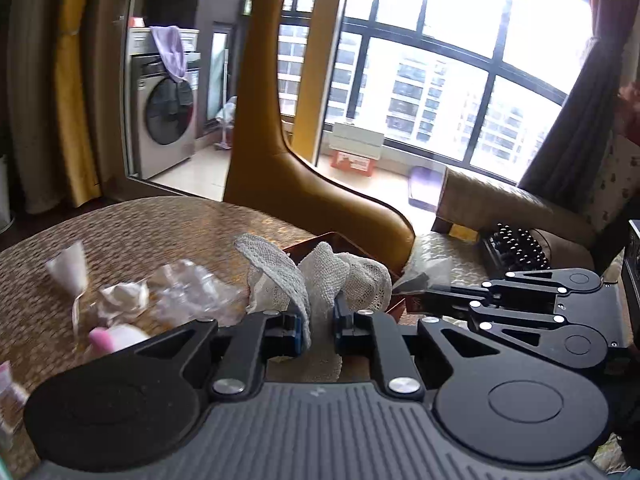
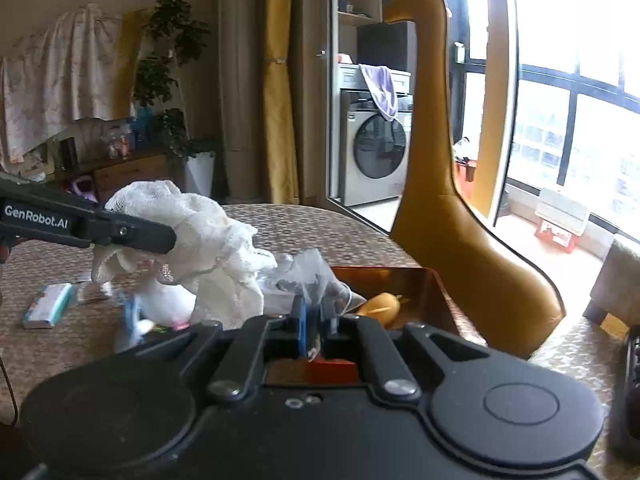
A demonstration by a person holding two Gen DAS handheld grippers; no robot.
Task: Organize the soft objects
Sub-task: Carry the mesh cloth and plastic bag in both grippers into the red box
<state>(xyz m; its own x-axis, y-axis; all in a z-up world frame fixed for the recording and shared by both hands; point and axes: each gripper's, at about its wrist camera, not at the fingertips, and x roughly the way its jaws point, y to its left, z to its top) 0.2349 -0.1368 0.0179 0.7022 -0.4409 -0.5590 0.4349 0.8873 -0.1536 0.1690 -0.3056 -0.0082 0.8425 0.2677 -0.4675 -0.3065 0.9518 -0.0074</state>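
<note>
A white lace cloth point(image 1: 328, 272) hangs bunched above the table, and my left gripper point(image 1: 318, 316) is shut on it between its blue pads. The right wrist view shows the same cloth point(image 2: 200, 240) draped from the left gripper point(image 2: 168, 240). My right gripper point(image 2: 314, 312) is shut on a clear plastic bag point(image 2: 308, 276) with dark contents, just in front of a brown tray point(image 2: 432, 284). A yellow soft object point(image 2: 380, 306) lies in that tray. In the left wrist view the right gripper point(image 1: 424, 300) sits to the right, side on.
A woven mat covers the round table point(image 1: 160, 220). On it lie a crumpled clear bag point(image 1: 188, 288), crumpled paper point(image 1: 124, 296), a pink and white plush point(image 1: 116, 338) and a tissue pack point(image 2: 48, 306). A tall yellow giraffe figure point(image 1: 280, 160) stands behind the tray.
</note>
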